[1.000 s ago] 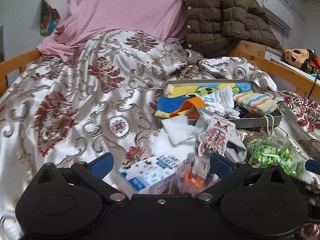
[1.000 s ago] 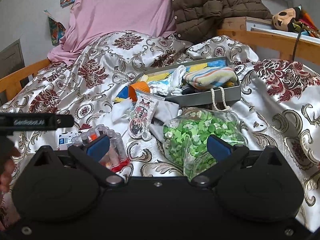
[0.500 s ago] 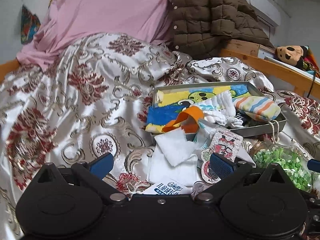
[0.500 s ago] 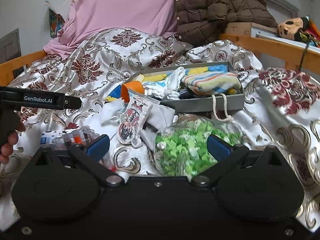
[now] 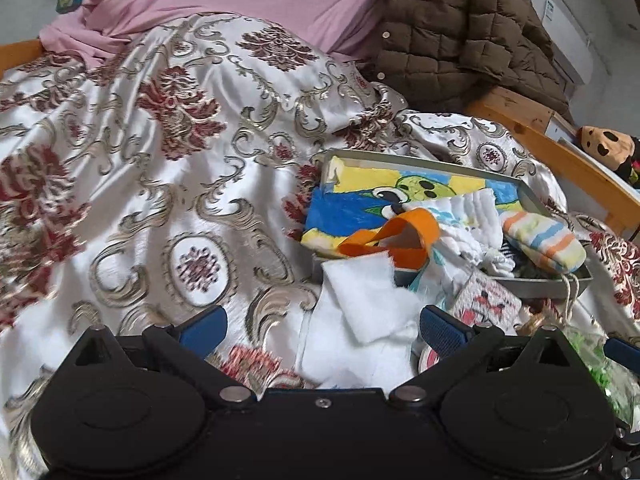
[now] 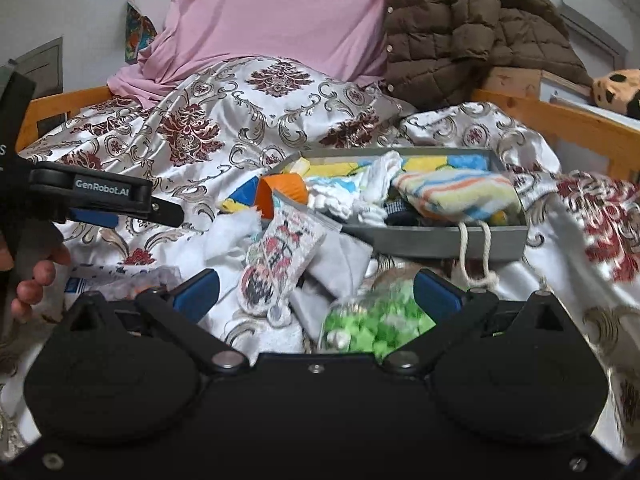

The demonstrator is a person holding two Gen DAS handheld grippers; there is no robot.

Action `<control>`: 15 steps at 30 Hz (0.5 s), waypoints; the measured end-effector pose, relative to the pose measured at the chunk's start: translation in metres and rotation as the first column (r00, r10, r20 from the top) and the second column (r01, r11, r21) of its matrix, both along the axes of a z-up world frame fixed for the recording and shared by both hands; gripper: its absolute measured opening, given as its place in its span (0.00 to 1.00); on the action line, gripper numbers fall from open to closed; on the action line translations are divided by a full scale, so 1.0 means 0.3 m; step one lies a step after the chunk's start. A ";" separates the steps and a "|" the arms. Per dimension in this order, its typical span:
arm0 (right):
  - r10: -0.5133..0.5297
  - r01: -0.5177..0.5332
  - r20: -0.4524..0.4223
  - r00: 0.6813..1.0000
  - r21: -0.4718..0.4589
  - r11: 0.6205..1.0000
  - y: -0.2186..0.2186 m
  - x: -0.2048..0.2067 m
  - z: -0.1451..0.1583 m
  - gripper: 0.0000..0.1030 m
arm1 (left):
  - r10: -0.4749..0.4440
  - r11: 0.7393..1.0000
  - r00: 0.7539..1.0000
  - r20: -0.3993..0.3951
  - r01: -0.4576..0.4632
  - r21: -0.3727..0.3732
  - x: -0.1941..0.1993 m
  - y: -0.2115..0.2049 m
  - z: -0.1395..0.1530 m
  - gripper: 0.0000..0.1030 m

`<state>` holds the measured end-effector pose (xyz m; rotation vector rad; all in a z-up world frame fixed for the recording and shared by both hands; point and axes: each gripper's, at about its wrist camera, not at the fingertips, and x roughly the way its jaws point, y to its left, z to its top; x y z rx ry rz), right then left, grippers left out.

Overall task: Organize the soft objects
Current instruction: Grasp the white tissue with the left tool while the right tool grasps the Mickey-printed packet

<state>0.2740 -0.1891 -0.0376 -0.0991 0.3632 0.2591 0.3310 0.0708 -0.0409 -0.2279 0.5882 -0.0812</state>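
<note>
A grey tray on the bed holds a yellow-blue cartoon towel, white socks and a striped sock. An orange piece hangs over its near corner. White cloths and a patterned pouch lie in front of the tray. My left gripper is open and empty just before the white cloths. My right gripper is open and empty over the pouch and a bag of green pieces.
A satin patterned bedspread covers the bed. A pink sheet and a brown quilted jacket lie at the back. A wooden rail with a plush toy runs on the right. A blue-white carton lies at left.
Both grippers have moved forward toward the tray. The carton and small bottles have dropped out of the left wrist view. Both stay open.
</note>
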 end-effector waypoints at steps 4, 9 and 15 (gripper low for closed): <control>0.013 -0.013 -0.001 1.000 0.021 1.000 0.000 0.061 0.008 0.99 | -0.047 0.999 0.999 0.000 0.047 -0.019 0.045 -0.003 -0.003 0.99; 0.023 -0.022 -0.009 1.000 0.043 0.999 0.004 0.131 0.028 0.99 | -0.082 0.996 0.996 -0.036 0.080 -0.048 0.086 -0.004 -0.025 0.99; 0.061 -0.058 -0.041 0.997 0.063 0.996 0.021 0.178 0.051 0.99 | -0.103 0.992 0.992 -0.073 0.097 -0.082 0.117 0.002 -0.059 0.99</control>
